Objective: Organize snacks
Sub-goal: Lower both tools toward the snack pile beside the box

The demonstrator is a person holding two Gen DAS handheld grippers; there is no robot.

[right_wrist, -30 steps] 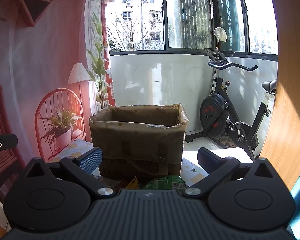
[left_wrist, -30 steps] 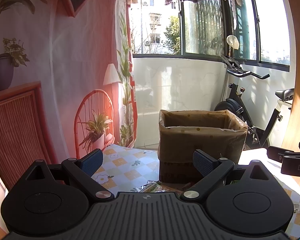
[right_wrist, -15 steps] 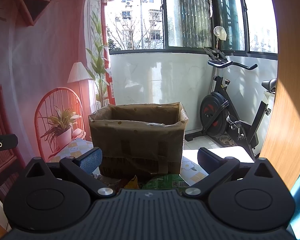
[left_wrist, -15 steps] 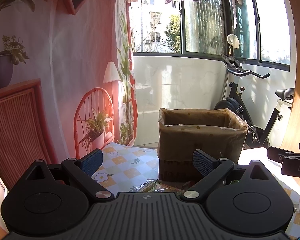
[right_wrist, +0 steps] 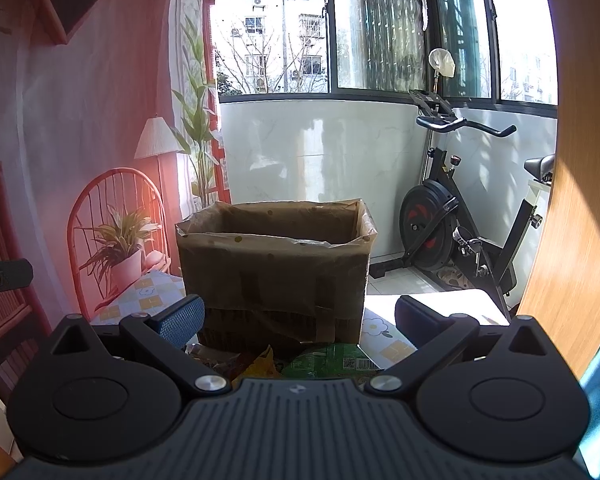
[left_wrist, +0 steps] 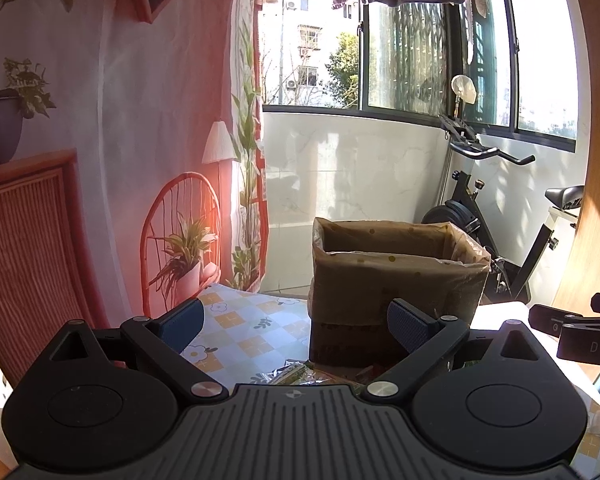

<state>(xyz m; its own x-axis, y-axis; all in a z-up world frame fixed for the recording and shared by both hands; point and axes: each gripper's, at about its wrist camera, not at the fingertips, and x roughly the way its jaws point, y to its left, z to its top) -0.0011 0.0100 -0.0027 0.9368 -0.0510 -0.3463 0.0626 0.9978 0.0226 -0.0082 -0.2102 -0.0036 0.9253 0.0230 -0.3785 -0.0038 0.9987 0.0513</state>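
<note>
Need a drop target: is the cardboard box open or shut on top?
Open. The cardboard box stands upright, no flaps over it; its plastic-lined rim and inner back wall show in both views.

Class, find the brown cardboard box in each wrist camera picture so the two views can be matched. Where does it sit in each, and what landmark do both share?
Left wrist: the cardboard box stands right of centre, above the right finger.
Right wrist: the cardboard box stands at centre, between the open fingers.
Shared landmark: the exercise bike, to the right of the box.
</note>
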